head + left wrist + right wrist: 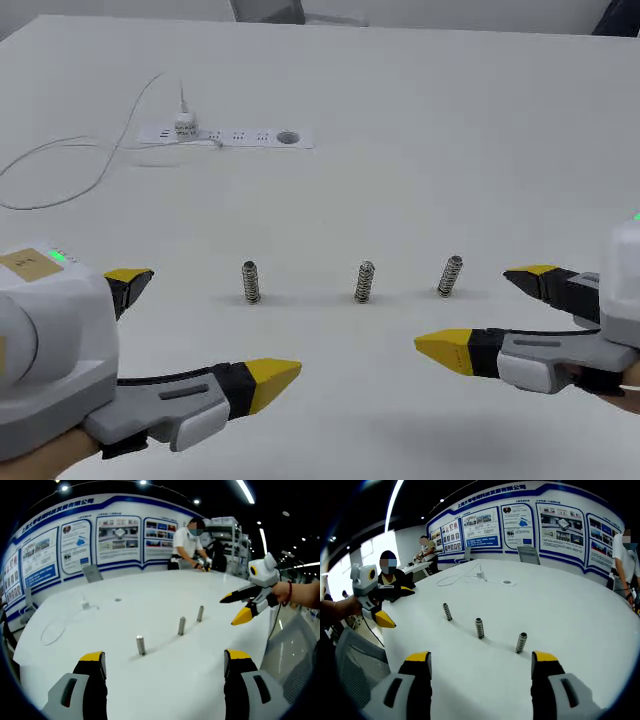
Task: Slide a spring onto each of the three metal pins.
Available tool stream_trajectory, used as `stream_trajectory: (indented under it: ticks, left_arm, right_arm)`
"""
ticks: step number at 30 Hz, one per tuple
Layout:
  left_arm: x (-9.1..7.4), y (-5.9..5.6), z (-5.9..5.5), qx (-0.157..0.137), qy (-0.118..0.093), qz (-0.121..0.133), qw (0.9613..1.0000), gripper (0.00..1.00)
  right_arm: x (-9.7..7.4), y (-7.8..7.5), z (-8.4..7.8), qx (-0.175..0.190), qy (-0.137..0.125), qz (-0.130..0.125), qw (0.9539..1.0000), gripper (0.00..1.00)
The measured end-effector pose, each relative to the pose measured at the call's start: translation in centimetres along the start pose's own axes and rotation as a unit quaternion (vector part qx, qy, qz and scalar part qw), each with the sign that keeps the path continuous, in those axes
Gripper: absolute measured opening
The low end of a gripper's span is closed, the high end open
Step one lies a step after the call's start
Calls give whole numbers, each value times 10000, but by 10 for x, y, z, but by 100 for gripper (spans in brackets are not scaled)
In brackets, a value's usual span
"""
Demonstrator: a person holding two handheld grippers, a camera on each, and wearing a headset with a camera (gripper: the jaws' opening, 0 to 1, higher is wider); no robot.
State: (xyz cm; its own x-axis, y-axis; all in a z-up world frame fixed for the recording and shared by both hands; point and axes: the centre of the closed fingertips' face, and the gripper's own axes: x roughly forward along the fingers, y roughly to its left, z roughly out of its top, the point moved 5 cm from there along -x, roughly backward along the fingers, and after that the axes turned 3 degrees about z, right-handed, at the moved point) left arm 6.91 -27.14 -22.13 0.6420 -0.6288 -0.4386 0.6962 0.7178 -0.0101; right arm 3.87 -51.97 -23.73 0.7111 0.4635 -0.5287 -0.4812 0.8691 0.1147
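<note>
Surface (450, 150): white and broad, and it carries everything in the scene.
Springs: three stand upright in a row across the middle of the surface, apart from each other and roughly level with the gripper tips.
Left spring (251, 282): nearest the left gripper, with a gap between them.
Middle spring (364, 282): between the other two.
Right spring (451, 276): it leans slightly and stands near the right gripper's far finger without touching it.
Pins: the coils cover them, so little of the metal can be made out.
Left gripper (224, 321): held above the near left of the surface, pointing toward the row.
Left fingers (92, 680): spread wide, yellow-tipped, with nothing between them; the springs show beyond the gap.
Right gripper (461, 308): held at the near right, pointing in toward the row.
Right fingers (545, 680): also wide apart with nothing gripped; all three springs stand ahead of the gap.
Power strip (225, 135): lies flat at the far left, well apart from the springs, with a plug in one socket.
Cable (70, 160): white, looping from the strip toward the left edge.
Background: people at other tables, and blue-framed display panels on the wall.
</note>
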Motion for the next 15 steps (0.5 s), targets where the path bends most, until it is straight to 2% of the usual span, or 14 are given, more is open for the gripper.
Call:
stream_trajectory:
  ticks: [6, 15]
  left_arm:
    - [0, 0, 0, -10, 9, 18, 10000, 100]
    - [1, -2, 0, -4, 24, 9, 10000, 100]
  right_arm:
    - [-3, 1, -8, 4, 53, 20, 10000, 84]
    - [-6, 0, -10, 90, 34, -15, 10000, 84]
